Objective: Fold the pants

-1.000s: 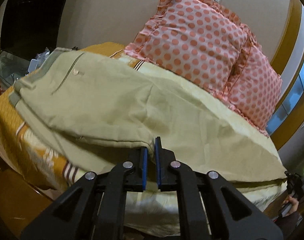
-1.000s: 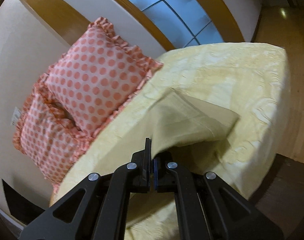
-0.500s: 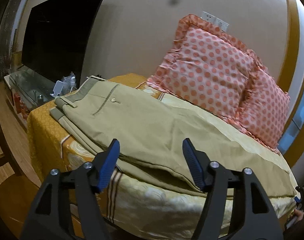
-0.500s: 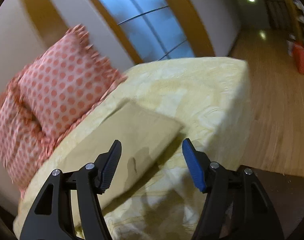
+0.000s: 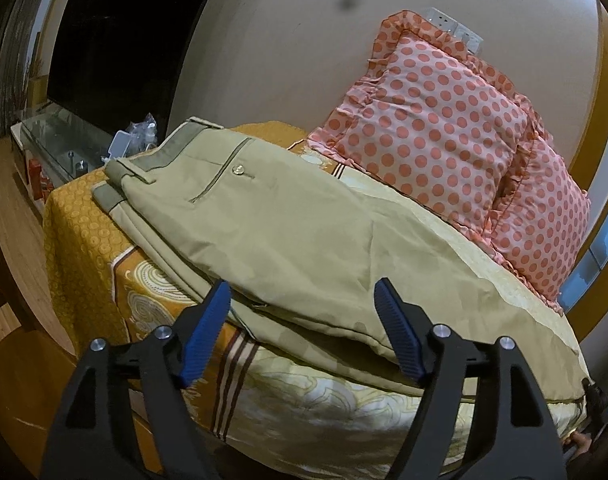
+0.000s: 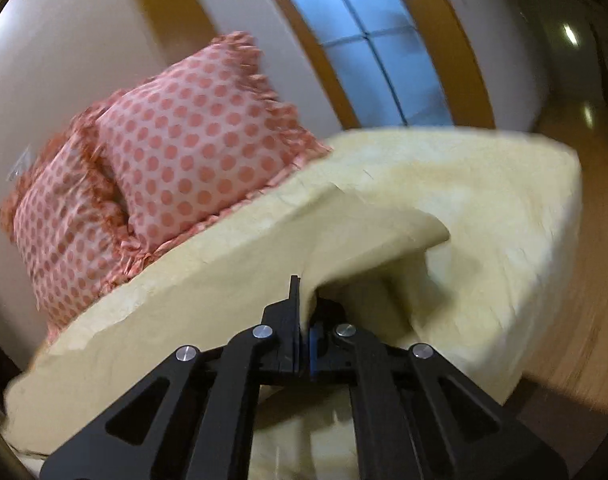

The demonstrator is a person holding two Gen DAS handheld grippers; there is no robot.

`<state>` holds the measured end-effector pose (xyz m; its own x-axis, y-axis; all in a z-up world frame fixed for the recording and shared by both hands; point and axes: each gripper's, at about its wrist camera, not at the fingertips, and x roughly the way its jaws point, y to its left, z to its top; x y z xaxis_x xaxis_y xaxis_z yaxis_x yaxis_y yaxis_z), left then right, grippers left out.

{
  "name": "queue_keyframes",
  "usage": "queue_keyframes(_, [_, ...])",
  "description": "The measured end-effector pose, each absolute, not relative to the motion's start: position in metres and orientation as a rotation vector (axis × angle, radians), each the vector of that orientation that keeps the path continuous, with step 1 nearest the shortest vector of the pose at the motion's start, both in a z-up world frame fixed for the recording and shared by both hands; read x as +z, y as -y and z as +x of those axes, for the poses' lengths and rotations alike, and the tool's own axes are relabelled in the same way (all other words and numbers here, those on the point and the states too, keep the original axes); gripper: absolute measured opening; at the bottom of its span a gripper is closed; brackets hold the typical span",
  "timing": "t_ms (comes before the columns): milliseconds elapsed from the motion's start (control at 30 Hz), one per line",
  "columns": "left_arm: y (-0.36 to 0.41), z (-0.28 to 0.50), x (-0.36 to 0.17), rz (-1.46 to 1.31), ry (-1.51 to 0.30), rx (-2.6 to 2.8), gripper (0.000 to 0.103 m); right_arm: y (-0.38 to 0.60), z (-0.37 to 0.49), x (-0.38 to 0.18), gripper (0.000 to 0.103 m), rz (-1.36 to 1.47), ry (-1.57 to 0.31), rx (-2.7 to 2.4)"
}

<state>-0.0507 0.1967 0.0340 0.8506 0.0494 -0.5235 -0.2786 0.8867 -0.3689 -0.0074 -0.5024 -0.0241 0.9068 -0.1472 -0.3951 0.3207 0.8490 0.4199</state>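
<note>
Khaki pants [image 5: 272, 220] lie lengthwise on the bed, waistband at the far left and legs running right. My left gripper [image 5: 304, 312] is open and empty, just in front of the pants' near edge at mid-length. In the right wrist view my right gripper [image 6: 304, 300] is shut on the pants' leg end [image 6: 364, 232] and lifts that cloth off the bed, so it drapes over the fingers.
Two pink polka-dot pillows [image 5: 436, 128] lean on the wall behind the pants, also in the right wrist view [image 6: 176, 160]. The bed has a yellow patterned cover [image 5: 312, 404]. A dark TV [image 5: 120, 52] and a glass stand [image 5: 52, 140] are at far left. Wood floor [image 6: 576, 340] lies beyond the bed's end.
My right gripper was open half a second ago and has shut on the leg end and raised it. My left gripper opened a second ago and stays open, slightly nearer the pants.
</note>
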Motion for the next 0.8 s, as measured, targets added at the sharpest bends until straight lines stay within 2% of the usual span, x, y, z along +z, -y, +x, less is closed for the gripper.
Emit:
queue_keyframes(133, [-0.204,-0.051,0.030,-0.472,-0.529,0.195,0.076,0.461,0.021,0.019,0.003,0.413,-0.322,-0.089])
queue_keyframes(333, [-0.213,-0.055,0.029,-0.495,-0.515,0.225,0.078,0.307,0.055,0.070,0.003,0.328,-0.300,0.378])
queue_keyframes(433, [-0.219,-0.058,0.031,-0.498,-0.505,0.239,0.081,0.203,0.064,0.060,0.003,0.259,-0.418,0.636])
queue_keyframes(533, [-0.225,-0.058,0.032,-0.504,-0.506,0.248,0.086,0.102,0.060,0.027,0.005,0.069,-0.633,0.813])
queue_keyframes(567, [-0.228,-0.058,0.032,-0.509,-0.508,0.248,0.086,0.083,0.055,0.016,0.011,0.021,-0.687,0.835])
queue_keyframes(633, [-0.236,-0.059,0.033,-0.529,-0.509,0.258,0.087,0.072,0.044,0.004,0.034,0.021,-0.733,0.867])
queue_keyframes(667, [-0.242,-0.060,0.033,-0.542,-0.506,0.267,0.087,0.074,0.042,0.003,0.057,0.033,-0.735,0.864])
queue_keyframes(700, [-0.247,-0.060,0.034,-0.554,-0.505,0.280,0.087,0.080,0.040,0.003,0.074,0.049,-0.730,0.856])
queue_keyframes(800, [-0.263,-0.059,0.035,-0.591,-0.489,0.320,0.087,0.101,0.031,0.011,0.076,0.137,-0.682,0.862])
